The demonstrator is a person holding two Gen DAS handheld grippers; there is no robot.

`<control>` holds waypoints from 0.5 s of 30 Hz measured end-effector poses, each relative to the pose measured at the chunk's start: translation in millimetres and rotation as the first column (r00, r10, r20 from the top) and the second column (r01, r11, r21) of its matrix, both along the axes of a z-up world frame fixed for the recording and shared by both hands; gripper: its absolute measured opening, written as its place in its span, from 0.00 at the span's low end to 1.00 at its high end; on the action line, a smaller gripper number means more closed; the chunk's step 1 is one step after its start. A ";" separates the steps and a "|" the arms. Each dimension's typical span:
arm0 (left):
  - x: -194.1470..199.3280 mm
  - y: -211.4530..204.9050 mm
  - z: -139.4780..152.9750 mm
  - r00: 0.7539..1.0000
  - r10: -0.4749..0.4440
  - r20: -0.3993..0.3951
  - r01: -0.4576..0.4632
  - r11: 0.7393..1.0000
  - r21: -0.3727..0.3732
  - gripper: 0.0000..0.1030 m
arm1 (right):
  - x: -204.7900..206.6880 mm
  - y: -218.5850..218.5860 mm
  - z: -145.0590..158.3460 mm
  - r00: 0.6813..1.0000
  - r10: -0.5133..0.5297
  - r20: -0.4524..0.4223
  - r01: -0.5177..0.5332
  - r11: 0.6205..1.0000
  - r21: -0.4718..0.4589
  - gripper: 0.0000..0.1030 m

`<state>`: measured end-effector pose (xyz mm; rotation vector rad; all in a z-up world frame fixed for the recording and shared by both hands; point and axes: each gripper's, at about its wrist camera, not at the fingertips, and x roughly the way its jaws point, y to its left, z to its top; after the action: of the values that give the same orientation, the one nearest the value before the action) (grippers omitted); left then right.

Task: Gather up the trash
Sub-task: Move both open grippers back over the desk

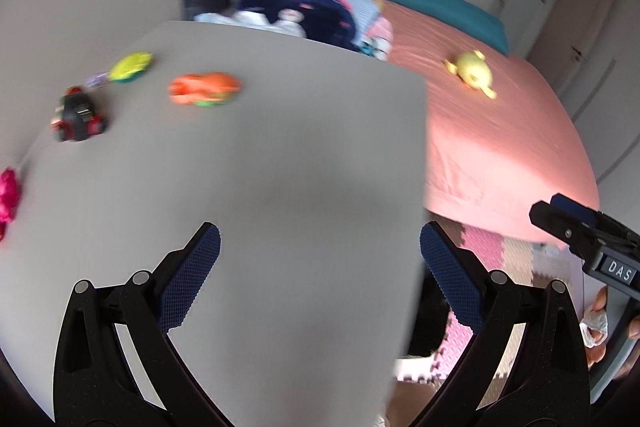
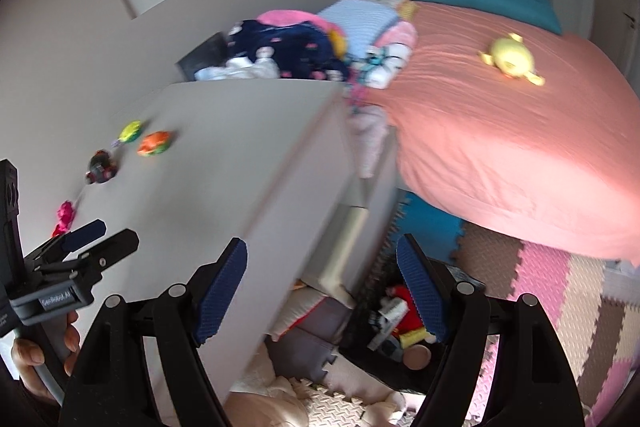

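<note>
My left gripper (image 1: 320,247) is open and empty above a grey tabletop (image 1: 280,167). On the table's far left lie an orange crumpled wrapper (image 1: 205,89), a yellow-green item (image 1: 131,66), a black and red toy car (image 1: 80,114) and a pink item (image 1: 8,193). My right gripper (image 2: 322,263) is open and empty, hovering past the table's right edge over a dark bin (image 2: 392,319) that holds bits of trash on the floor. The right gripper shows in the left wrist view (image 1: 560,215), the left gripper in the right wrist view (image 2: 102,233).
A bed with a pink sheet (image 2: 520,155) and a yellow plush toy (image 2: 512,59) stands to the right. A pile of clothes (image 2: 304,47) lies behind the table. Foam puzzle mats (image 2: 560,299) cover the floor.
</note>
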<state>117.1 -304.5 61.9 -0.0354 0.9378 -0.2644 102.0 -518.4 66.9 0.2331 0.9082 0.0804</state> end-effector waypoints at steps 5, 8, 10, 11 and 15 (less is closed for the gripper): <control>1.1 64.0 2.1 0.995 0.102 0.016 -0.102 0.995 0.001 0.94 | 22.6 55.1 3.1 0.997 0.078 -0.001 -0.078 0.997 -0.004 0.76; -0.1 98.5 -0.2 0.987 0.158 0.020 -0.158 0.987 0.000 0.94 | 34.7 85.8 3.0 0.993 0.120 -0.008 -0.120 0.993 -0.003 0.76; -1.3 123.1 -0.2 0.981 0.194 0.026 -0.194 0.981 -0.005 0.94 | 42.3 107.5 3.1 0.989 0.146 -0.009 -0.146 0.989 -0.014 0.76; -1.5 134.9 0.3 0.976 0.214 0.030 -0.214 0.977 -0.006 0.94 | 45.6 114.6 2.8 0.988 0.153 -0.010 -0.153 0.988 -0.018 0.76; 2.9 179.2 3.3 0.958 0.282 0.053 -0.283 0.959 0.013 0.94 | 62.2 145.2 1.8 0.984 0.178 -0.018 -0.179 0.984 -0.020 0.76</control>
<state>120.0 -125.2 65.2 -0.1426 0.8728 0.0093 164.2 -373.2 68.7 0.1317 0.9446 0.2348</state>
